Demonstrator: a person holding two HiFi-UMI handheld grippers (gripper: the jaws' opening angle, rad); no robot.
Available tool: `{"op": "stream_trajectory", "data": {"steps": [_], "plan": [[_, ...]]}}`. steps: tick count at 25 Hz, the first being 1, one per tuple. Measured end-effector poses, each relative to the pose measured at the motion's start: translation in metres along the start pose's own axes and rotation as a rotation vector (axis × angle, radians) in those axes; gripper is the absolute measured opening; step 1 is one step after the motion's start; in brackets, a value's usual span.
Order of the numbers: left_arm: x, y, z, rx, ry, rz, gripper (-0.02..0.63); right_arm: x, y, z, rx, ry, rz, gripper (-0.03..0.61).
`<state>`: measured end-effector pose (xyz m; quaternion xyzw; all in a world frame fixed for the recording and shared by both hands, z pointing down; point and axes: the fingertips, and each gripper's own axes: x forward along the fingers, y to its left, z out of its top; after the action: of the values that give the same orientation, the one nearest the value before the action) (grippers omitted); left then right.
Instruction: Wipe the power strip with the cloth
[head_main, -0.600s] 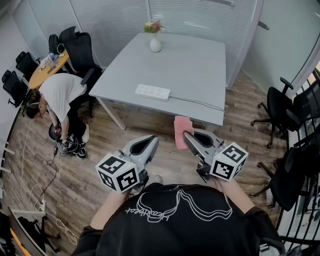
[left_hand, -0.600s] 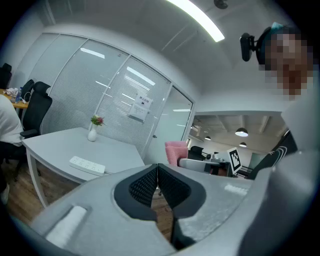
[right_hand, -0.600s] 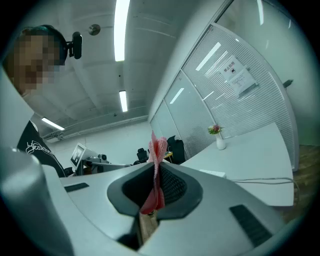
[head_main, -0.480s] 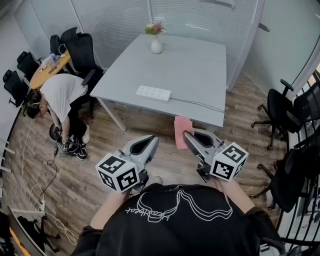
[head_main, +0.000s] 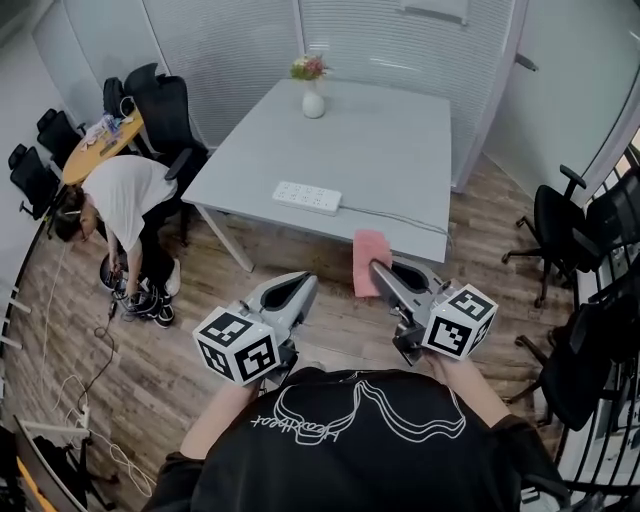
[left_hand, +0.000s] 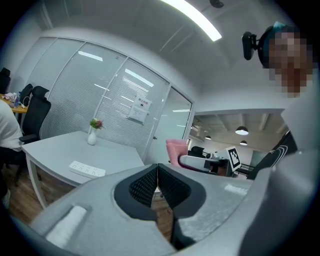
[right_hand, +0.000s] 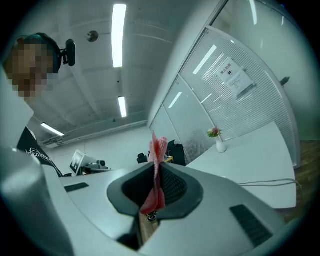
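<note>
Power strip (head_main: 307, 197) is lying flat on the near-left part of the grey worktop (head_main: 390, 140), close to the front edge. Its cable (head_main: 400, 212) trails off to the right along that edge. Nothing's touching it. Both tools are held up in front of the person's chest, well short of the worktop.

So the right tongs (head_main: 377, 267) are clamped down on the pink cloth (head_main: 371, 255). In the right gripper view the jaws pinch it partway along and the rest pokes out past the tips. Makes sense to me: that leaves a loose flap out front to drag over the strip instead of scraping plastic on plastic.

Meanwhile the left tongs (head_main: 303, 281) are closed with nothing in them, pads meeting. My guess is they're the spare hand for pinning the strip so it doesn't skate around while it's wiped. They could just press on top for that.

Only other thing up there is a vase of flowers (head_main: 313, 97) at the far end, well apart from the strip, so no worry about knocking it. Wiping hasn't begun. Next up, I reckon, is closing the gap to the worktop.
</note>
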<state>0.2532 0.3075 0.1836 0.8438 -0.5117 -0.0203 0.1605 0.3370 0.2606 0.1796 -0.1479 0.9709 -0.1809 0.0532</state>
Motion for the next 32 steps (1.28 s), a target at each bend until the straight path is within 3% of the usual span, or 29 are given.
{"op": "stream_trajectory", "data": {"steps": [10, 17, 24, 32], "plan": [[0.025, 0.028, -0.010, -0.020, 0.051, -0.013, 0.014, 0.019, -0.036, -0.002, 0.026, 0.008, -0.051, 0.034], [0.048, 0.076, -0.018, -0.037, 0.089, -0.053, 0.014, 0.057, -0.072, -0.014, 0.064, 0.043, -0.100, 0.034], [0.080, 0.155, 0.001, -0.068, 0.112, -0.100, 0.014, 0.127, -0.117, -0.015, 0.129, 0.057, -0.156, 0.035], [0.127, 0.293, 0.044, -0.129, 0.182, -0.158, 0.014, 0.244, -0.178, -0.011, 0.214, 0.069, -0.255, 0.035]]}}
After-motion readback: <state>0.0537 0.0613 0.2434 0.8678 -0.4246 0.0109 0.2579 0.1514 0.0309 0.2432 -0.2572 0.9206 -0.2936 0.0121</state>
